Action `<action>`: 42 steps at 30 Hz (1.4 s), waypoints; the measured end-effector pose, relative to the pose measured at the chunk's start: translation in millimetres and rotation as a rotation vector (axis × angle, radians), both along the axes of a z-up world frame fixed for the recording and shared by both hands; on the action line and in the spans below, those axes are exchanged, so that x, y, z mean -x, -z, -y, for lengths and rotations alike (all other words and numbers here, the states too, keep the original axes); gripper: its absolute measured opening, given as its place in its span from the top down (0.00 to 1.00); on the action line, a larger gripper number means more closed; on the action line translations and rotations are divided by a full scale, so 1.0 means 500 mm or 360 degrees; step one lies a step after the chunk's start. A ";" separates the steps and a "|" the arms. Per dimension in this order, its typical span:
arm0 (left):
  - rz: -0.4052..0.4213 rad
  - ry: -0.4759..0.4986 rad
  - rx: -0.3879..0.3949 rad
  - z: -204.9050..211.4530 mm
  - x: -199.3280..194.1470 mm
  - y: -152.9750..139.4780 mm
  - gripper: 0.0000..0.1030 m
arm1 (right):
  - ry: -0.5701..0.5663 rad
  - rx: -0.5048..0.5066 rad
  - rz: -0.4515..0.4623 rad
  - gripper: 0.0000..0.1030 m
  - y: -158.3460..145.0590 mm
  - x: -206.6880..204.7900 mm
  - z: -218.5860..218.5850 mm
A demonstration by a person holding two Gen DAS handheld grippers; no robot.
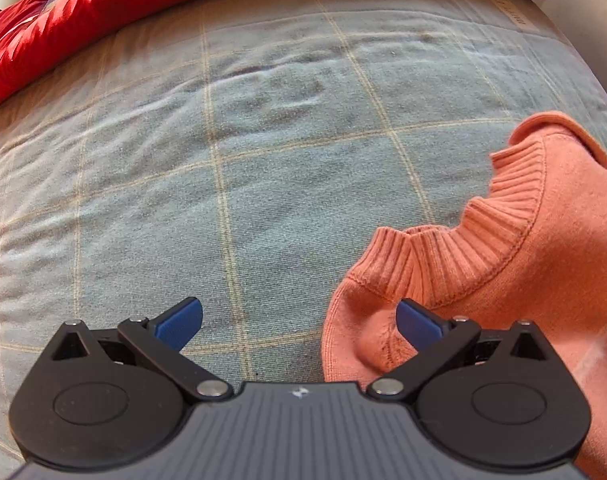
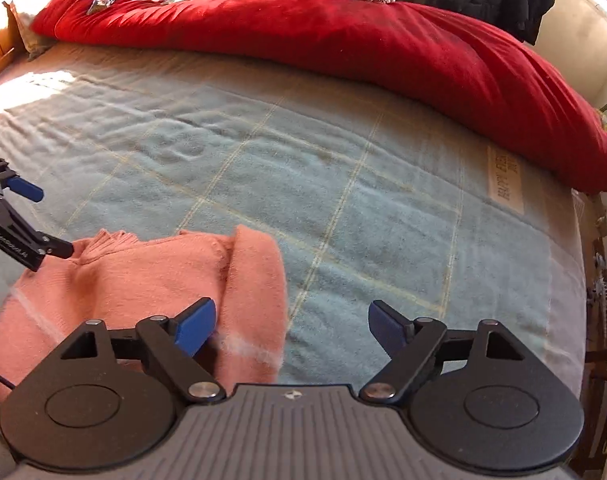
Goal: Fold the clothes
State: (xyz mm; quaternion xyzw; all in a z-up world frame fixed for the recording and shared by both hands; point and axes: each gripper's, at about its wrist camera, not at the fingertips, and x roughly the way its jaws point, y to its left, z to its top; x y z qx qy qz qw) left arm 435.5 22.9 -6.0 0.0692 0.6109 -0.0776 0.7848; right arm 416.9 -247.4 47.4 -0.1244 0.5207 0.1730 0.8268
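Bed [image 2: 383, 216], blue checked blanket, fills both views; red quilt [image 2: 343, 48] along the top, hanging coats upper right in the right view. Sweater [image 2: 143, 276], orange, partly folded, lies lower left in the right view, lower right in the left. Left tongs [image 1: 299, 324] and right tongs [image 2: 291, 326] both spread, pinching nothing. Risk: the folded sleeve may slip open if a pad snags the loose knit or grips one layer only.
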 end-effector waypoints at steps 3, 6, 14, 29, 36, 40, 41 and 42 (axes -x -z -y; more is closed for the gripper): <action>-0.0020 -0.0004 0.0001 -0.001 0.009 -0.004 0.01 | -0.0024 0.0001 -0.0120 0.14 0.028 0.023 -0.020; -0.0034 -0.0030 -0.0002 -0.008 0.016 -0.007 0.01 | -0.0011 0.0126 -0.0204 0.14 0.077 0.036 -0.045; -0.0050 -0.0091 0.0006 -0.014 0.028 -0.017 0.01 | 0.0129 0.0508 -0.0273 0.13 0.177 0.011 -0.043; -0.0022 -0.0015 0.0030 0.012 0.023 -0.048 0.01 | 0.0514 0.0774 -0.0014 0.09 0.147 -0.151 0.193; 0.0047 0.0036 0.0101 0.036 0.012 -0.074 0.01 | 0.0653 0.0907 0.0108 0.09 0.150 -0.227 0.296; 0.0075 0.0103 0.0136 0.062 0.011 -0.076 0.01 | 0.0639 0.0878 0.0035 0.10 0.169 -0.254 0.325; 0.0085 0.0119 0.0144 0.068 0.013 -0.076 0.01 | 0.0605 0.0873 0.0033 0.10 0.165 -0.247 0.320; 0.0094 0.0132 0.0153 0.073 0.015 -0.075 0.01 | 0.0572 0.0867 0.0030 0.10 0.160 -0.240 0.314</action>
